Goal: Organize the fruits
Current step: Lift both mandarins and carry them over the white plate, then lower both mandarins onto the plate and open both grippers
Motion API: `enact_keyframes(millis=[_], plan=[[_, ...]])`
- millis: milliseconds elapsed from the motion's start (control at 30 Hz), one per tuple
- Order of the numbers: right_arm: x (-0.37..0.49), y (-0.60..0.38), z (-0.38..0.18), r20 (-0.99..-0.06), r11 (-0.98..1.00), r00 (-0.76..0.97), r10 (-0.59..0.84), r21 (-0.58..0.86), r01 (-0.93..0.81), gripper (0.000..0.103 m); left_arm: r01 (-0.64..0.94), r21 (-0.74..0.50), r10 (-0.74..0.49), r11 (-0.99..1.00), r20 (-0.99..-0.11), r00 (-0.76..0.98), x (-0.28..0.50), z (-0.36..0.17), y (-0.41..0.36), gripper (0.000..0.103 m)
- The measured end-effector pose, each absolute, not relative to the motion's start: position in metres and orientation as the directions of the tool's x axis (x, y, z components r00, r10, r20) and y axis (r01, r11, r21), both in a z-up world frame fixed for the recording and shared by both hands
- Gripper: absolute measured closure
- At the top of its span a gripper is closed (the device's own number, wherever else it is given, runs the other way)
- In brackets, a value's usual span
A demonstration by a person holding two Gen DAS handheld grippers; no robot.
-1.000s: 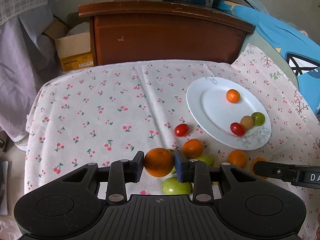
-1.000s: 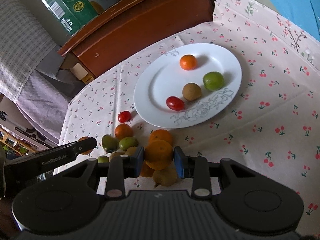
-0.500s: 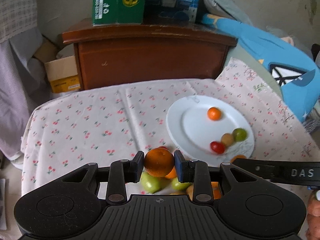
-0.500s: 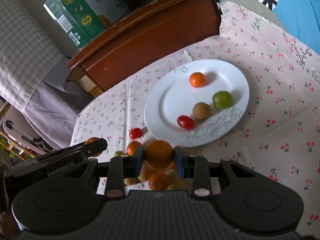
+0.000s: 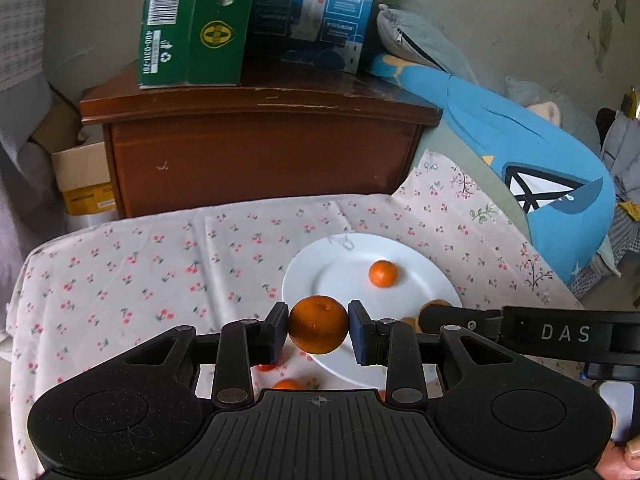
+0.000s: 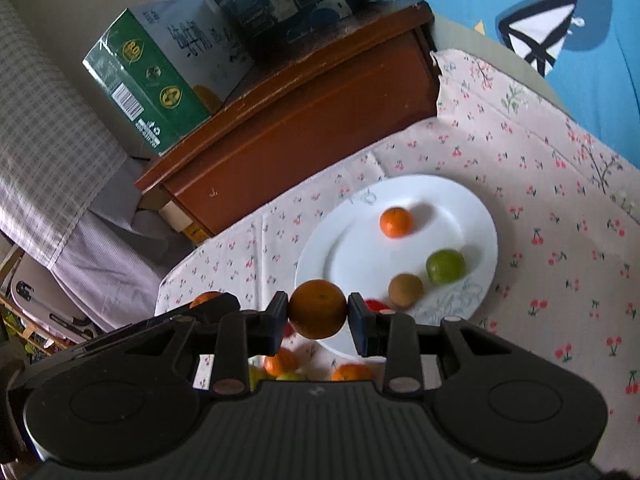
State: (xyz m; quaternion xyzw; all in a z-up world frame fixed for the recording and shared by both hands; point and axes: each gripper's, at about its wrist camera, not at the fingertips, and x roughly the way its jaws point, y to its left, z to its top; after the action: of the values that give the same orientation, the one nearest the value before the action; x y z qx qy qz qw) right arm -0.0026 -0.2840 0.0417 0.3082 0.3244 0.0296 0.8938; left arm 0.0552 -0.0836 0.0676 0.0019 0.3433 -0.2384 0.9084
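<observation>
My left gripper [image 5: 318, 330] is shut on an orange [image 5: 318, 325] and holds it above the near rim of the white plate [image 5: 340, 264]. My right gripper [image 6: 317, 316] is shut on another orange [image 6: 317, 309], held above the near left rim of the same plate [image 6: 352, 248]. On the plate lie a small orange [image 6: 395, 222], a green fruit [image 6: 445, 266], a brown fruit [image 6: 405, 290] and a partly hidden red tomato [image 6: 376, 304]. Several loose fruits [image 6: 280, 362] lie on the cloth under the grippers, mostly hidden.
The table has a cherry-print cloth [image 5: 140, 272]. Behind it stands a brown wooden cabinet [image 5: 256, 148] with a green box [image 5: 188, 24] and a blue box [image 5: 316, 12] on top. A blue cushion [image 5: 532, 164] lies at the right. The right gripper's body [image 5: 532, 334] crosses the left view.
Both grippers have risen with their oranges and moved toward the plate. The loose fruits have dropped out of sight beneath them.
</observation>
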Motion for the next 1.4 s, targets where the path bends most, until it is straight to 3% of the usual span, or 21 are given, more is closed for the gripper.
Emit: enact_keyframes(millis=[967, 1200, 1367, 1400], plan=[[0.060, -0.305, 0.001, -0.642, 0.784, 0.737, 0.212, 0.562, 0.264, 0.070, 0.400, -0.213, -0.421, 0.891, -0.714, 0.559, 0.106, 0.016, -0.121, 0.073], [0.064, -0.308, 0.001, -0.638, 0.782, 0.745, 0.192, 0.558, 0.277, 0.069, 0.415, -0.209, -0.432, 0.886, -0.698, 0.571, 0.104, 0.019, -0.128, 0.071], [0.062, -0.309, 0.008, -0.621, 0.786, 0.761, 0.187, 0.559, 0.263, 0.068, 0.391, -0.154, -0.382, 0.908, -0.688, 0.617, 0.099, 0.030, -0.127, 0.038], [0.061, -0.309, 0.010, -0.618, 0.788, 0.764, 0.184, 0.558, 0.261, 0.068, 0.383, -0.144, -0.371, 0.912, -0.684, 0.627, 0.098, 0.033, -0.125, 0.038]])
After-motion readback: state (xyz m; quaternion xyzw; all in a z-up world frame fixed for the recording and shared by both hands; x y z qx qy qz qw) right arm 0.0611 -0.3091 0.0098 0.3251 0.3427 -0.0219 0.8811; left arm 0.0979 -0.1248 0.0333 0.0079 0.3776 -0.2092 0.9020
